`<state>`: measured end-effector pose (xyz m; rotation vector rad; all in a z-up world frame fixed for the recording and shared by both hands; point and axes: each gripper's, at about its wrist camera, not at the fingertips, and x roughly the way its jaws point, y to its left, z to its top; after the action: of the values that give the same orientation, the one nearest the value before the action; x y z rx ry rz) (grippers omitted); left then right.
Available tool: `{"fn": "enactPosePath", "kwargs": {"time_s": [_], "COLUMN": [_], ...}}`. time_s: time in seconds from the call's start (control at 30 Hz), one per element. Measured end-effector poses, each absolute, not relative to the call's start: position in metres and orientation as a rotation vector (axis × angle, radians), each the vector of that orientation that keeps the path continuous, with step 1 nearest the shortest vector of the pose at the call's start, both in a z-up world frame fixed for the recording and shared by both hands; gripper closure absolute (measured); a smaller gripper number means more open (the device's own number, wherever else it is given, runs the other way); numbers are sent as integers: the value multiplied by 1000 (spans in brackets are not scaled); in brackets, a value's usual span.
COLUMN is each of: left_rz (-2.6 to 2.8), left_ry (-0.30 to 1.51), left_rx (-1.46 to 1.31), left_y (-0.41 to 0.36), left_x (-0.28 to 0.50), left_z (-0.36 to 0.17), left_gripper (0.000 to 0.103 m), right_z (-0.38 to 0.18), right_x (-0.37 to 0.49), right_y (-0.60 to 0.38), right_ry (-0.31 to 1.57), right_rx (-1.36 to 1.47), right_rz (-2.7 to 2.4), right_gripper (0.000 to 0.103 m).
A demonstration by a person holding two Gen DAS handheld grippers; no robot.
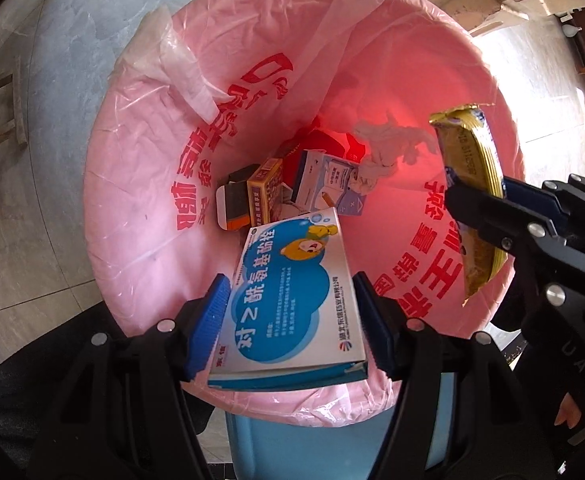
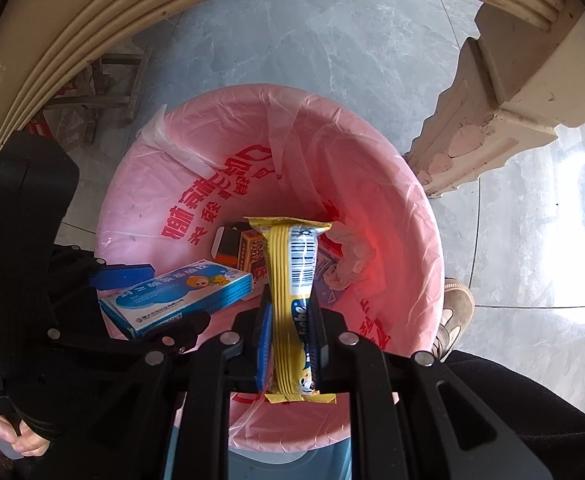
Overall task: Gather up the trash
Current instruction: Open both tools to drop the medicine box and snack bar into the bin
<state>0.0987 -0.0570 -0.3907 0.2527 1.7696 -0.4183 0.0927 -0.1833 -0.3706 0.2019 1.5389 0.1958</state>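
Medicine box, blue and white with a cartoon bear, sits clamped between the blue pads of the left gripper at the lower centre of the left wrist view, hanging over the mouth of the bin. In the right wrist view the same box shows at centre left, with the left gripper's dark fingers around it. The yellow snack wrapper stands upright at the centre of the right wrist view, pinched at its lower half by the right gripper, whose blue pads press on both its sides; a barcode shows on its upper part. In the left wrist view this wrapper is at the right edge, tilted, with the right gripper's black fingers closed on it.

Both items hang above the pink bin liner, printed with red characters, which is folded over the rim of a light blue bin. At the bottom of the liner lie a small orange carton, a white and blue carton, a crumpled white tissue and a dark flat item that is hard to make out.

Around the bin is grey tiled floor. A cream carved furniture leg stands at the upper right of the right wrist view, and a shoe shows just beside the bin's right rim.
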Motion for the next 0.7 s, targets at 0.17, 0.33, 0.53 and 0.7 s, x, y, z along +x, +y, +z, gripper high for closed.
{"fn": "enactPosePath", "kwargs": {"time_s": [0.17, 0.33, 0.53, 0.7], "left_rz": [-398, -412, -379, -365], "left_ry": [1767, 1779, 1775, 1773], "left_rx": [268, 293, 267, 272], "left_y": [-57, -60, -59, -58], "left_x": [102, 99, 101, 100], "left_z": [-390, -391, -389, -389], "left_gripper": [40, 35, 31, 31], "right_z": [-375, -378, -381, -380], "right_x": [93, 93, 93, 95], "right_y": [-183, -179, -176, -181], "right_ry": [1553, 1556, 1556, 1543], "right_rx": [206, 198, 157, 175], "right_rz": [200, 202, 177, 156], "right_gripper": [87, 87, 74, 49]}}
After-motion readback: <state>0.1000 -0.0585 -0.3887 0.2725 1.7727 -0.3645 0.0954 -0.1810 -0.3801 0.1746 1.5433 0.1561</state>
